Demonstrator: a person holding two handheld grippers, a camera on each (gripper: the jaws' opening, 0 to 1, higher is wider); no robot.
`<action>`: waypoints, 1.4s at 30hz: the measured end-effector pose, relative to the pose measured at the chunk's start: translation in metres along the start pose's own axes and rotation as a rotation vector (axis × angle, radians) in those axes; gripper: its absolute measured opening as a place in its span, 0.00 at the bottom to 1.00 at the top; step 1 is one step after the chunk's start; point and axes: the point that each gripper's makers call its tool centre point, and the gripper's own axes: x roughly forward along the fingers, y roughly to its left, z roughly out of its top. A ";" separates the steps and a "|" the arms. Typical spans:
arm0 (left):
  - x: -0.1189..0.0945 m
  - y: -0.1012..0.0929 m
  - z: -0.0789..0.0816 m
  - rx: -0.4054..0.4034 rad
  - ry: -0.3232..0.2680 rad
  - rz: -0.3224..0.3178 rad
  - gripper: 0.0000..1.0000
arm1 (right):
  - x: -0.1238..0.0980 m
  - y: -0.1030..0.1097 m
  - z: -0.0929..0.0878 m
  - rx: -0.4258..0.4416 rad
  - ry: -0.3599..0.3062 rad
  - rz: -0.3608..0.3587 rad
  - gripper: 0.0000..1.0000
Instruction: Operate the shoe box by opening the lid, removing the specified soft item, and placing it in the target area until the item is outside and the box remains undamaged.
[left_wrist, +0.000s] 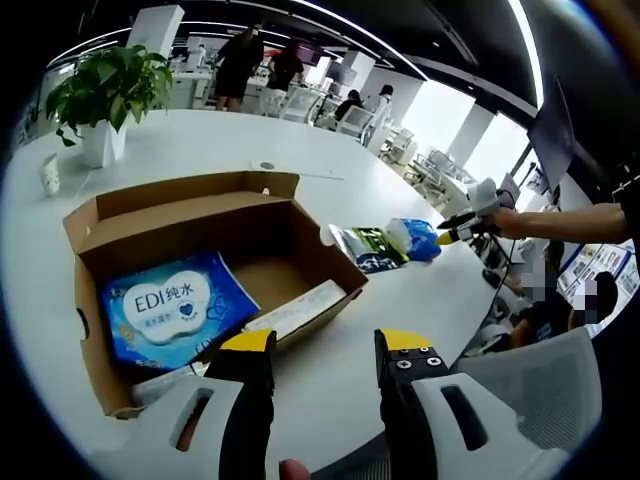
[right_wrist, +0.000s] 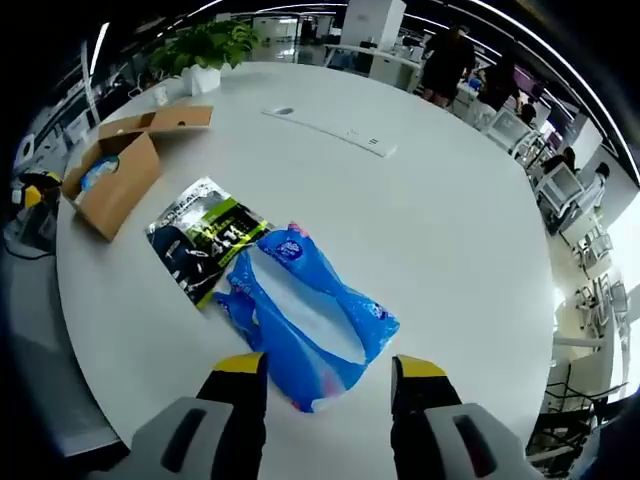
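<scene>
Right gripper (right_wrist: 326, 385): jaws spread wide, holding nothing. Blue soft pack (right_wrist: 305, 322) lies flat on the white table (right_wrist: 430, 200) just ahead of the tips, its near end between the two jaws; can't tell if it touches either. It is out of the box.

Dark green-and-white packet (right_wrist: 203, 243) lies at the blue pack's 10 o'clock, edges touching or overlapping. Shoe box (right_wrist: 112, 178) sits well apart from both, further out at 10 o'clock near the table edge, lid flap open. Potted plant (right_wrist: 205, 50) beyond it at 11 o'clock.

Left gripper (left_wrist: 322, 352): jaws also spread, empty, hovering just off the box's near corner.

In the left gripper view the box (left_wrist: 200, 270) is at 10–11 o'clock from the tips, open, lid flap (left_wrist: 200, 192) folded back on the far side. Inside: a blue "EDI" wipes pack (left_wrist: 175, 310) against the left wall and a white flat item (left_wrist: 297, 308) along the near right wall, bare cardboard floor between.

At 1 o'clock, the dark packet (left_wrist: 368, 247) and the blue pack (left_wrist: 415, 238) lie side by side on the table, with the right gripper (left_wrist: 462, 228) just past them, held by a person's arm (left_wrist: 565, 220) coming from the right.
</scene>
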 end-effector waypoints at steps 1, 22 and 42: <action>0.000 0.000 0.000 0.001 0.003 0.000 0.40 | 0.001 0.000 -0.001 0.020 -0.005 0.003 0.47; 0.006 -0.003 -0.009 0.000 0.036 0.012 0.40 | 0.020 0.005 -0.022 -0.035 0.051 0.027 0.34; 0.006 -0.002 -0.016 -0.015 0.039 0.025 0.40 | 0.007 -0.006 0.003 -0.296 -0.040 0.021 0.42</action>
